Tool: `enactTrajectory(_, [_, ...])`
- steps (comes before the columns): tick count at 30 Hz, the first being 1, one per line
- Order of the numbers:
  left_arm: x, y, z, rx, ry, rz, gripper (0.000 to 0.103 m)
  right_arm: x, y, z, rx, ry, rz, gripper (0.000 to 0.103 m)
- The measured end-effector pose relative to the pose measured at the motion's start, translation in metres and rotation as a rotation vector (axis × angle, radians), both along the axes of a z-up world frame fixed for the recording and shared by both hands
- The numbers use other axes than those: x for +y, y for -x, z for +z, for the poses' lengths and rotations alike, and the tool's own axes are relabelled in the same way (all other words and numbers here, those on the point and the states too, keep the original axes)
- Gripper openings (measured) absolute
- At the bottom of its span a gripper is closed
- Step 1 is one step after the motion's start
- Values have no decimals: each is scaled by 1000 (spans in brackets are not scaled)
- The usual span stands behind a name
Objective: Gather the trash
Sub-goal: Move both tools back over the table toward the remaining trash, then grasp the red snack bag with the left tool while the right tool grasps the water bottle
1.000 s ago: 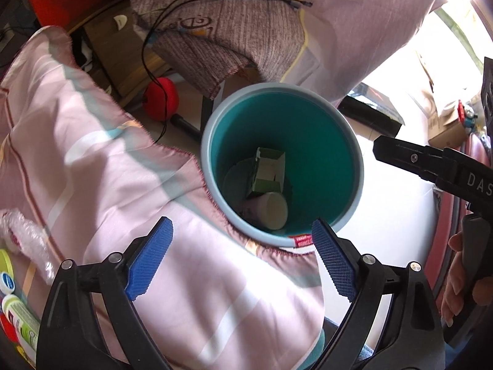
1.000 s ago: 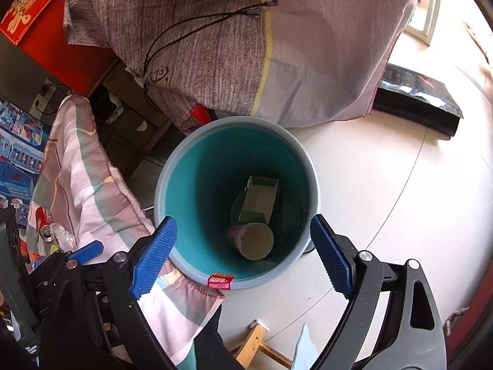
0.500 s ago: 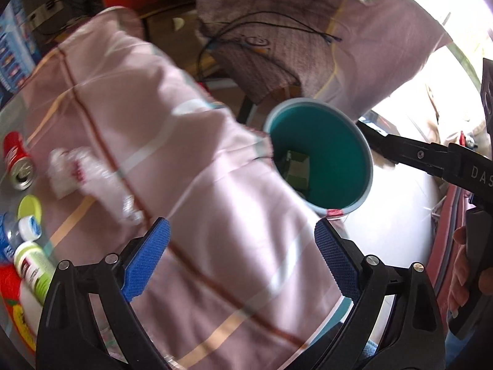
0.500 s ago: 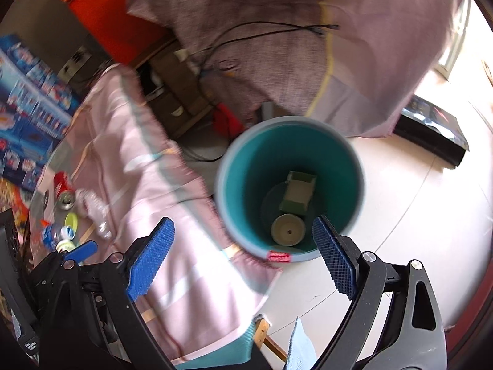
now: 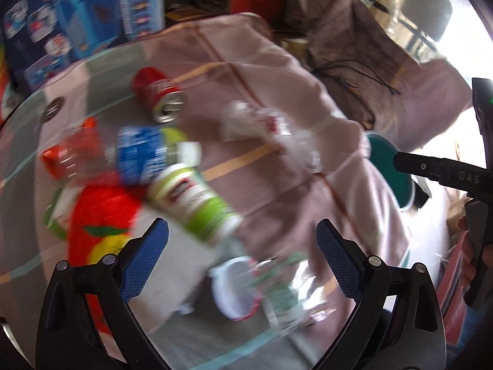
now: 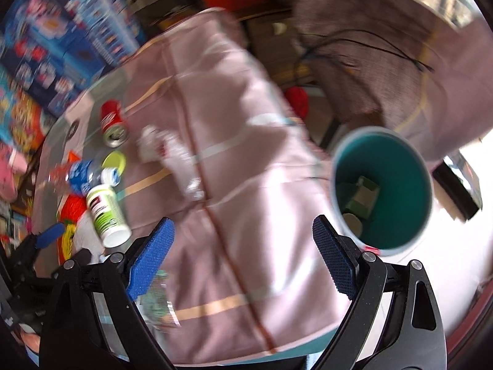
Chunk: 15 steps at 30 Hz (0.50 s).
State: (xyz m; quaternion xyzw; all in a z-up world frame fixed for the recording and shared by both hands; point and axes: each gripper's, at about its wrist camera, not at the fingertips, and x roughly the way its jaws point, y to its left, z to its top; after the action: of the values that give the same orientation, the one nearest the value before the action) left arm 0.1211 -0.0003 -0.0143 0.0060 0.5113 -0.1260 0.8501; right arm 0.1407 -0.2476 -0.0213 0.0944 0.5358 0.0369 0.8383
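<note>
Both hand-held grippers are empty right now: the left hand-held gripper (image 5: 240, 262) and the right hand-held gripper (image 6: 243, 256) have jaws spread wide with nothing between them. The trash sits on the tabletop (image 6: 234, 215) at the left: a green bottle (image 5: 197, 203), a red can (image 5: 158, 97), a blue bottle (image 5: 144, 154) and a crumpled wrapper (image 5: 271, 132). The bin (image 6: 382, 191) stands on the floor to the right, with a couple of items already inside. I'd go for the green bottle, since it's nearest. Grab it across its body, not the ends, so it doesn't roll away.
</note>
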Motion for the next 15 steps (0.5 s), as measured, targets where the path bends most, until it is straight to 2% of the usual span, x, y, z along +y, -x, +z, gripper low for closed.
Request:
enactTrajectory(3, [51, 6, -5, -5, -28, 67, 97, 36, -6, -1, 7, 30, 71, 87])
enactTrajectory(8, [111, 12, -22, 26, -39, 159, 97, 92, -15, -1, 18, 86, 195, 87])
enactTrajectory(11, [131, 11, -37, 65, -39, 183, 97, 115, -19, -5, 34, 101, 238, 87])
enactTrajectory(15, [134, 8, -54, 77, -49, 174, 97, 130, -23, -12, 55, 110, 247, 87])
